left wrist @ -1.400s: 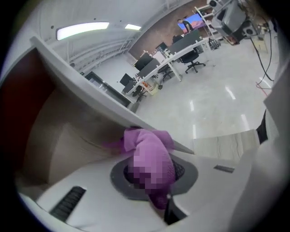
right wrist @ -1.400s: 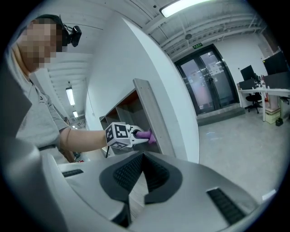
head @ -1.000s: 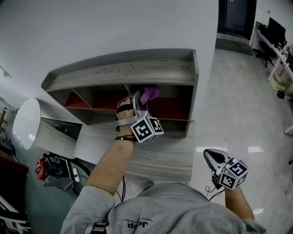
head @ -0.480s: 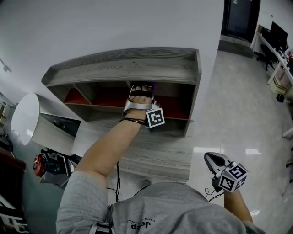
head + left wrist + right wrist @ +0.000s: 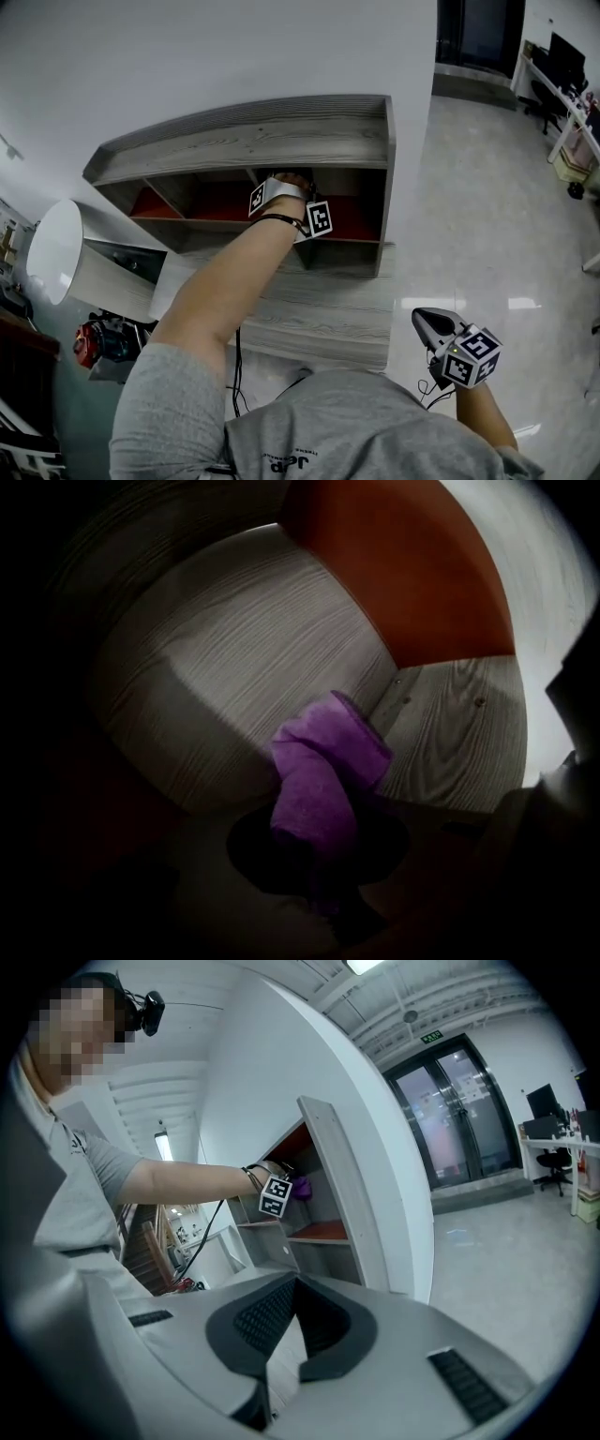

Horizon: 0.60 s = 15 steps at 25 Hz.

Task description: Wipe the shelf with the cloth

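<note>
The grey wooden shelf (image 5: 253,141) with red back panels stands against the white wall. My left arm reaches into its upper middle compartment, and only the marker cube (image 5: 320,217) shows at the opening in the head view. In the left gripper view my left gripper (image 5: 314,878) is shut on the purple cloth (image 5: 319,771), which hangs bunched against the wood-grain inner wall (image 5: 216,696) near the red back panel (image 5: 412,574). The cloth (image 5: 300,1188) also peeks out beside the cube in the right gripper view. My right gripper (image 5: 424,319) hangs low at the right, shut and holding nothing.
A wider wooden ledge (image 5: 319,314) juts out below the compartments. A round white panel (image 5: 52,251) and a red device (image 5: 89,342) with cables sit at the left. Glossy floor spreads to the right, with desks and a chair (image 5: 562,84) far off and glass doors (image 5: 459,1110).
My left gripper has pushed deeper into the compartment with the cloth, which is now out of sight in the head view. The right gripper has barely moved.
</note>
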Each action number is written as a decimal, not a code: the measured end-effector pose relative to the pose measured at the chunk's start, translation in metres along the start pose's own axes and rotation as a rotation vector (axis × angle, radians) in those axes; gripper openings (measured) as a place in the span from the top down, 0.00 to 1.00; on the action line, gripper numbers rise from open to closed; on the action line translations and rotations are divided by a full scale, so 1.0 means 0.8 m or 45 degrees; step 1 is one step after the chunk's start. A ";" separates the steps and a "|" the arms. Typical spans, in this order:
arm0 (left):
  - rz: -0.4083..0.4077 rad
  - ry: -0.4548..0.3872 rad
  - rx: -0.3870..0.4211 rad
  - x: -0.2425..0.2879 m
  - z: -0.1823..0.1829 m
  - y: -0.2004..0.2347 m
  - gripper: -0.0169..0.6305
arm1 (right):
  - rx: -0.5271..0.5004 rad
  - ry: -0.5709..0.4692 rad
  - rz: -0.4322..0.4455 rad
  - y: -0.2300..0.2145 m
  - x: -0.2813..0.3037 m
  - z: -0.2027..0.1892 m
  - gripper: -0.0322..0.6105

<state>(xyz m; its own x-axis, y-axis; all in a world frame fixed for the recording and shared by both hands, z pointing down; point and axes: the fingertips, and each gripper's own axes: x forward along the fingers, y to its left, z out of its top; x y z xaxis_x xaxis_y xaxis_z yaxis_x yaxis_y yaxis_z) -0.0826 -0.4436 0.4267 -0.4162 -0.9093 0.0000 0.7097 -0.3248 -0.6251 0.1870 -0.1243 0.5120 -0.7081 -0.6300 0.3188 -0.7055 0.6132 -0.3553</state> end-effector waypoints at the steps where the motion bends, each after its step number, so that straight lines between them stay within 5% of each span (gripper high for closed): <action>1: -0.017 -0.009 0.031 -0.001 0.006 -0.007 0.87 | 0.002 0.002 -0.003 -0.001 0.000 -0.001 0.92; 5: -0.123 -0.139 0.107 -0.014 0.058 -0.058 0.87 | 0.016 0.015 -0.022 -0.006 -0.001 -0.007 0.92; 9: -0.338 -0.302 0.099 -0.031 0.106 -0.113 0.87 | 0.020 0.017 -0.047 -0.012 -0.005 -0.007 0.92; 12: -0.497 -0.432 0.024 -0.045 0.125 -0.136 0.86 | 0.024 0.008 -0.065 -0.013 -0.008 -0.005 0.92; 15: -0.467 -0.515 -0.189 -0.067 0.113 -0.113 0.87 | 0.023 0.001 -0.068 -0.010 -0.010 -0.004 0.92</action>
<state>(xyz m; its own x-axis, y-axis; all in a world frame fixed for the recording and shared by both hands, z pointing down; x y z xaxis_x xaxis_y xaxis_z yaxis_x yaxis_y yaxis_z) -0.0731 -0.3887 0.5535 -0.3489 -0.7804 0.5189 0.4598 -0.6250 -0.6308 0.1983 -0.1228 0.5150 -0.6693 -0.6614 0.3385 -0.7419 0.5697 -0.3537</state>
